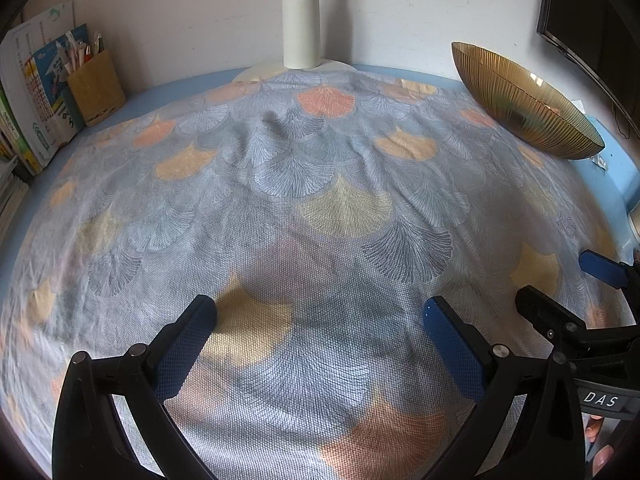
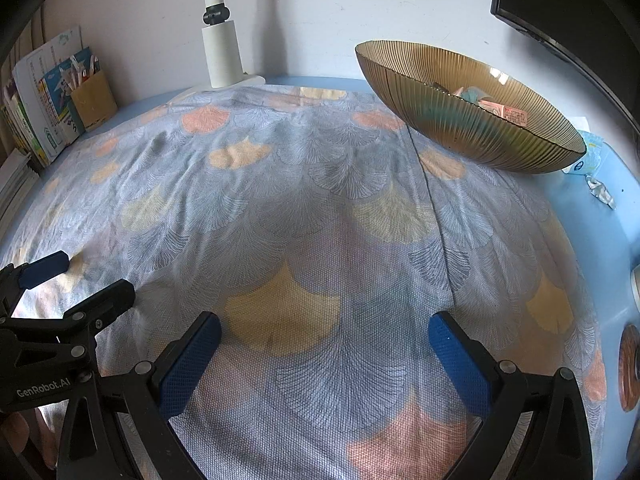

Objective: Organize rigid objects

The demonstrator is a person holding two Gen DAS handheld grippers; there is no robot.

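Left wrist view: left gripper (image 1: 320, 316) spread wide over the grey-blue cloth with orange and yellow fan print (image 1: 304, 216), blue textured pads (image 1: 182, 354) holding nothing. Ribbed amber glass bowl (image 1: 520, 100) sat at 2 o'clock on the cloth's far edge, tilted, contents not visible from here. White cylindrical lamp post on a round base (image 1: 301, 32) at 12 o'clock against the wall. Tan pen holder (image 1: 94, 86) with pens at 10 o'clock, upright books (image 1: 36, 92) just beside it. Right gripper (image 1: 560, 284) seen at 3 o'clock, fingers wide apart, empty.

Right wrist view: right gripper (image 2: 324, 330) likewise wide, blue pads (image 2: 188, 364) clear of the cloth (image 2: 320, 240), nothing between. Amber bowl (image 2: 472, 120) at 1 o'clock, a few small packets (image 2: 508, 114) inside, pink and pale blue, too small to identify. Crumpled foil scrap (image 2: 600, 192) on the light blue tabletop (image 2: 592, 232) at 3 o'clock, near the bowl. Lamp post (image 2: 222, 48) at 11 o'clock. Pen holder (image 2: 93, 98) and books (image 2: 44, 100) at 10 o'clock. Left gripper (image 2: 86, 274) at 9 o'clock, fingers apart, empty. Dark monitor edge (image 2: 560, 4) at 2 o'clock.
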